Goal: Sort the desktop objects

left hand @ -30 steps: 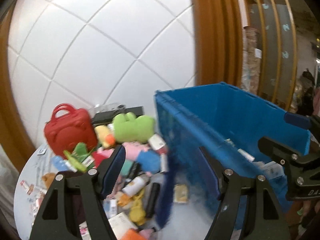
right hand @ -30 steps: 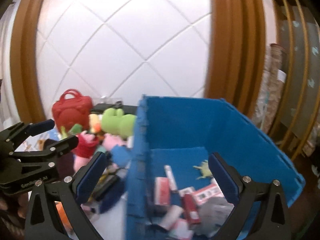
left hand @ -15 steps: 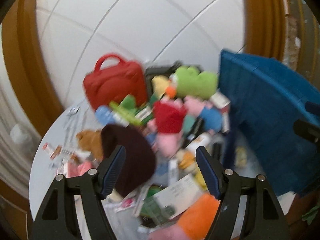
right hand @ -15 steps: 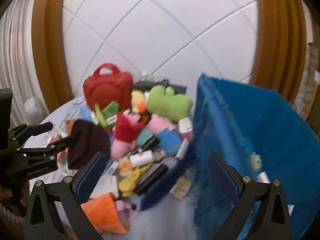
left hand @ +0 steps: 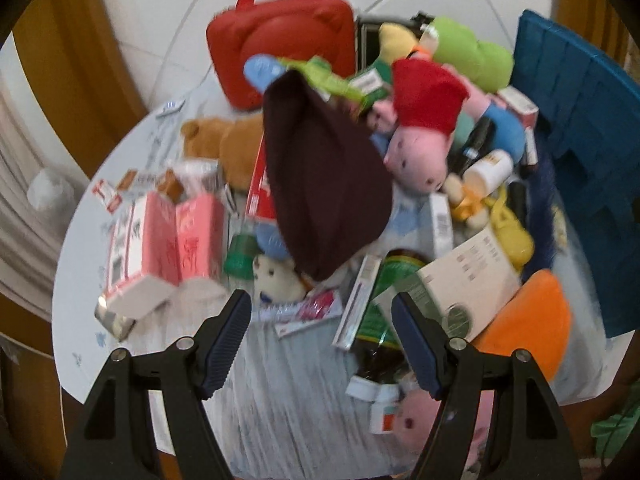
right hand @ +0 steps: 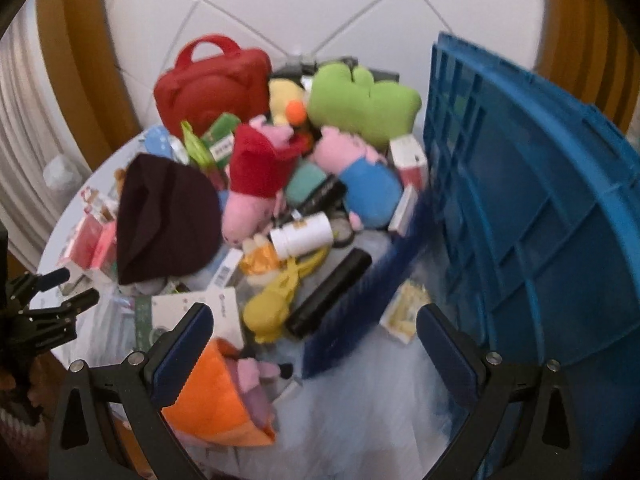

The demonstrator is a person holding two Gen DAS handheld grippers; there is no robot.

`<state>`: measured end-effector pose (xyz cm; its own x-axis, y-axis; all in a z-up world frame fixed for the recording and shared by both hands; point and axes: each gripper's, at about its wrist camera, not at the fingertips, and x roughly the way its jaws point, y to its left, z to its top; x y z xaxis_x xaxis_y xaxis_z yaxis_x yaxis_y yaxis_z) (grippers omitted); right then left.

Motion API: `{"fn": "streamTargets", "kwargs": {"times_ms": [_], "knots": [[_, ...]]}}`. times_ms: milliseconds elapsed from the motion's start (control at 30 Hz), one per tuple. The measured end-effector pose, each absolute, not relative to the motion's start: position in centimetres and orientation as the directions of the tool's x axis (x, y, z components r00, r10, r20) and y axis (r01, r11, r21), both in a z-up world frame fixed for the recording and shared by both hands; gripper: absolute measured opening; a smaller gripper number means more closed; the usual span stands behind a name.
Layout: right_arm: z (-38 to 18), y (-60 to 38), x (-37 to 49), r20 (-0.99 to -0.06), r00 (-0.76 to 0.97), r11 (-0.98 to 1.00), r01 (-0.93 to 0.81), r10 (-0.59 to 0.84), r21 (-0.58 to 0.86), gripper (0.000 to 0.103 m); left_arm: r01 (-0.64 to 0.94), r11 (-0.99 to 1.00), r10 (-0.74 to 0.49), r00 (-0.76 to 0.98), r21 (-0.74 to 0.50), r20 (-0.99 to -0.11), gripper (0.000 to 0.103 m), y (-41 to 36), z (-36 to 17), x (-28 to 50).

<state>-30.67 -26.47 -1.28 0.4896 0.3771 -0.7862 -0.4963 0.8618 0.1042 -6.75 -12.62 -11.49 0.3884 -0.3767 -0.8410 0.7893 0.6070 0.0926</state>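
Note:
A heap of things covers the round white table (left hand: 280, 400): a dark maroon beanie (left hand: 324, 184), a pink pig plush in red (left hand: 420, 128), a green plush (left hand: 472, 52), a red bag (left hand: 284, 36), pink boxes (left hand: 168, 232) and a white box (left hand: 468, 284). My left gripper (left hand: 320, 308) hangs open above small packets near the beanie, holding nothing. My right gripper (right hand: 314, 320) is open and empty over a black tube (right hand: 328, 292) and a yellow toy (right hand: 272, 308). The blue crate (right hand: 540, 208) stands to its right.
An orange piece (right hand: 216, 400) lies by the right gripper's left finger. A dark blue strip (right hand: 360, 288) leans by the crate. A white bottle (right hand: 302, 234) lies mid-heap. The left gripper (right hand: 52, 292) shows at the left edge. A tiled wall and wooden trim stand behind.
Both views have tipped down and swung left, from the wall and the crate's inside onto the heap on the table. Both grippers have come lower and closer to it, jaws unchanged.

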Motion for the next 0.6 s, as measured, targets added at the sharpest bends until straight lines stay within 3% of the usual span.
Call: {"fn": "streamTargets", "kwargs": {"times_ms": [333, 500, 600], "knots": [[-5.5, -26.0, -29.0, -0.852, 0.406, 0.879, -0.462, 0.331, 0.122, 0.103, 0.799, 0.599, -0.323, 0.3, 0.051, -0.897, 0.072, -12.6, -16.8, -5.0], [-7.2, -25.4, -28.3, -0.871, 0.389, 0.888, -0.448, 0.3, 0.105, 0.102, 0.811, 0.583, -0.298, 0.261, 0.042, -0.918, 0.06, -13.9, -19.2, -4.3], [-8.3, -24.9, -27.9, -0.884, 0.374, 0.891, -0.445, 0.28, 0.093, 0.087, 0.819, 0.572, -0.282, 0.248, 0.045, -0.927, 0.057, -14.5, -20.5, -3.9]]}}
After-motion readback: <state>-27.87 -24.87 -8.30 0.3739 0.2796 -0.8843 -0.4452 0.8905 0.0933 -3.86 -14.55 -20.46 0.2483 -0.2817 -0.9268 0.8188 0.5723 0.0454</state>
